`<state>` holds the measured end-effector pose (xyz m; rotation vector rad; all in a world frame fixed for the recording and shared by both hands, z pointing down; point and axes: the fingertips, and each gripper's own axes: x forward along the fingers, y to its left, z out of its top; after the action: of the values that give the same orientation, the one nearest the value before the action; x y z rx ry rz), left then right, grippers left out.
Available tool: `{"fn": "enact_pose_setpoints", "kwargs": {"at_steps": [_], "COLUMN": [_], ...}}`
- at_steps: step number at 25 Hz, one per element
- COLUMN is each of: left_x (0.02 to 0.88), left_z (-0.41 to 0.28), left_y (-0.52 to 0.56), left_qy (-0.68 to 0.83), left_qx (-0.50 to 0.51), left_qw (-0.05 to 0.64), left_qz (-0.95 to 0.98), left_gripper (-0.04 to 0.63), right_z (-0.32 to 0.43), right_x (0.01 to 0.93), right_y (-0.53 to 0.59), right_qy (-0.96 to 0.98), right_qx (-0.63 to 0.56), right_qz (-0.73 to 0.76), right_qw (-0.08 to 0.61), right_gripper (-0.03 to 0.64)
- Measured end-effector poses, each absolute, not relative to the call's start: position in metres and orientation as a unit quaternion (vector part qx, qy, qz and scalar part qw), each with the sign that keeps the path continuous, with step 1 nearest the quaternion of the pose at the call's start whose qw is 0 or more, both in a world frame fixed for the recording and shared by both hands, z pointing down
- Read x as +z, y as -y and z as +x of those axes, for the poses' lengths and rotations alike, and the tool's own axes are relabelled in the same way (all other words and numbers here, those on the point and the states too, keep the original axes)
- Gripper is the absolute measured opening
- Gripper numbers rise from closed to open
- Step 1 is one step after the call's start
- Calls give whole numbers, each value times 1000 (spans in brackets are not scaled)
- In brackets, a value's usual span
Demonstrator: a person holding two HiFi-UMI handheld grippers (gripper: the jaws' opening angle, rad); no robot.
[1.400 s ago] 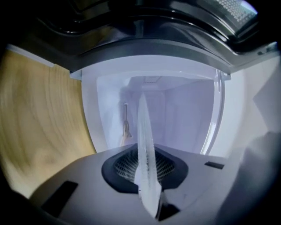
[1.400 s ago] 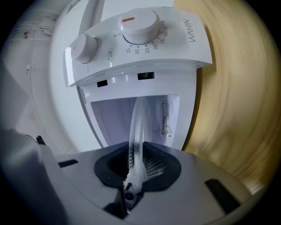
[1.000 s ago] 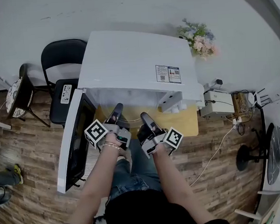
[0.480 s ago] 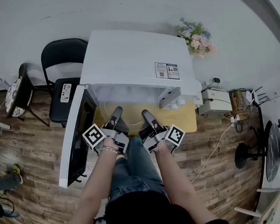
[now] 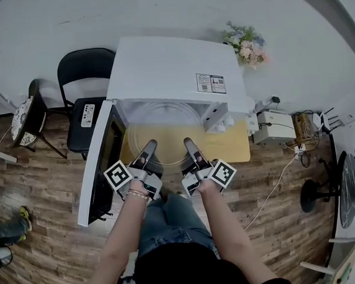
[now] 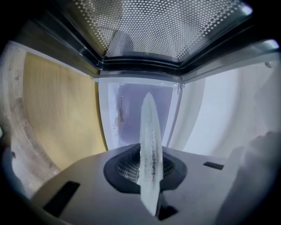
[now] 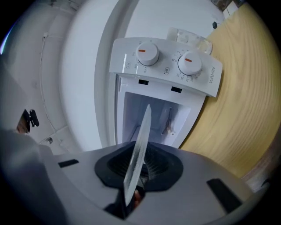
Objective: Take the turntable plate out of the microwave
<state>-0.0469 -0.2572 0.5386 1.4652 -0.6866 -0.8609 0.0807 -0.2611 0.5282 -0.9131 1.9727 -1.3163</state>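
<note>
Pinching turntable plate near rim, hand-held grippers

a white microwave sits directly on a small pale wooden table.

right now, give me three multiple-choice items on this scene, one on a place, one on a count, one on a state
1. On which side of the microwave does the black chair stand, as seen in the head view?
A. its left
B. its right
C. in front of it

2. How many knobs are on the microwave's front?
A. one
B. two
C. four

3. How is the glass plate held?
A. it lies flat on the table, untouched
B. by one gripper alone
C. the left gripper and the right gripper are both shut on its rim

Answers:
1. A, the head view shows the chair at the microwave's left.
2. B, the right gripper view shows two round knobs side by side.
3. C, each gripper view shows the rim clamped between its jaws.
</note>
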Motion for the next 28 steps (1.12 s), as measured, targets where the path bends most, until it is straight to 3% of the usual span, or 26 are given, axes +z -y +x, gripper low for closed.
{"fn": "enact_pose_setpoints", "kwargs": {"at_steps": [6,15,28], "left_x": [530,493,427], "left_z": [-38,-15,-3], "left_y": [239,197,168], "left_qy": [294,321,367], "left_qx": [-356,-345,-275], "left_qw": [599,533,364], "left_qz": [654,703,810], "left_gripper": [31,31,69], "right_z": [85,104,114], "right_x": [521,494,426], "right_y": [249,208,176], "right_qy": [-757,-793,-855], "right_qx": [-501,-478,-365], "right_qz": [-315,-302,-291], "right_qw": [276,229,225], "right_gripper": [54,67,86]}}
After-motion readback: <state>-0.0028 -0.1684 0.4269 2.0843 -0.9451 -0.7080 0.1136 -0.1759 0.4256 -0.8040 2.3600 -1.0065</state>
